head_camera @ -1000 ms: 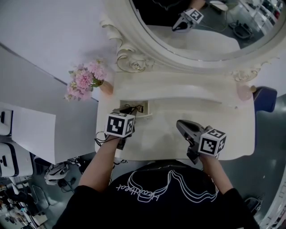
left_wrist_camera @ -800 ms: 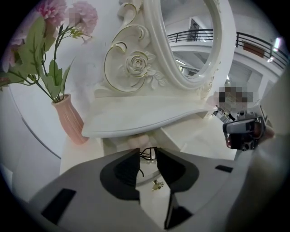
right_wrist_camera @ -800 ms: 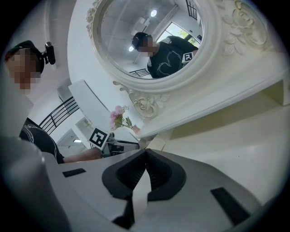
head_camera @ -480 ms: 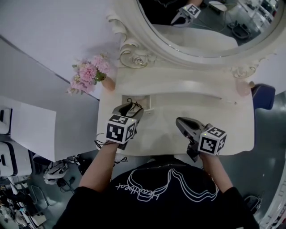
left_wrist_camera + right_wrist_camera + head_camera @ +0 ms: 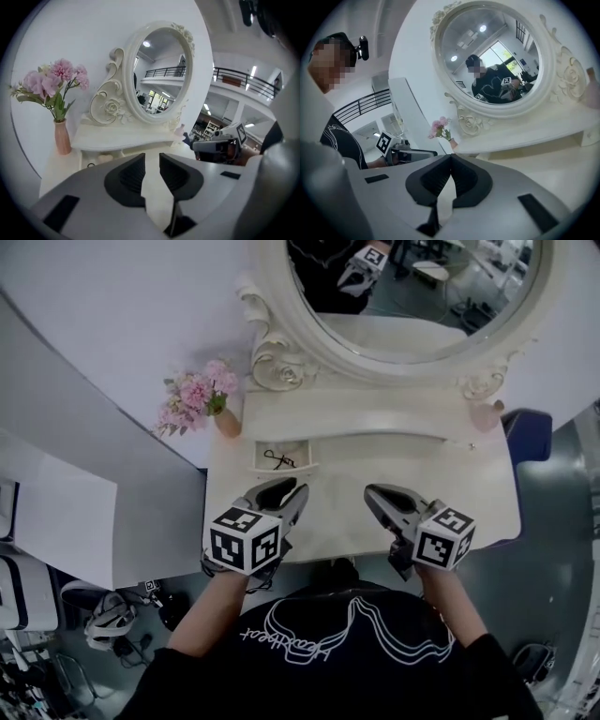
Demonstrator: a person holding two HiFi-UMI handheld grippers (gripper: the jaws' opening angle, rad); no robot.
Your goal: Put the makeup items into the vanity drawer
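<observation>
Cream vanity bench point(image 5: 450, 493) under an oval mirror point(image 5: 422, 296). Pink flowers point(image 5: 197, 397) in a pink vase point(image 5: 226, 422) stand at the raised shelf's left end.

Small drawer point(image 5: 309, 457) is open on the bench's left side, just below the shelf. One small dark makeup item point(image 5: 279, 460) lies inside; it is thin and wiry, too small to name.

Left gripper point(image 5: 284, 491) is held above the bench's front left, just in front of the drawer and clear of it. Its fingers point(image 5: 129, 176) have just been closing. A narrow gap shows between them with only the bench top visible through it, nothing held.

Right gripper point(image 5: 375, 493) hovers over the bench's front middle, pointing toward the mirror. Its fingers point(image 5: 466, 180) meet at the tips, closed on nothing.

A small pink object point(image 5: 485, 415) stands at the shelf's right end; I cannot tell what it is.
</observation>
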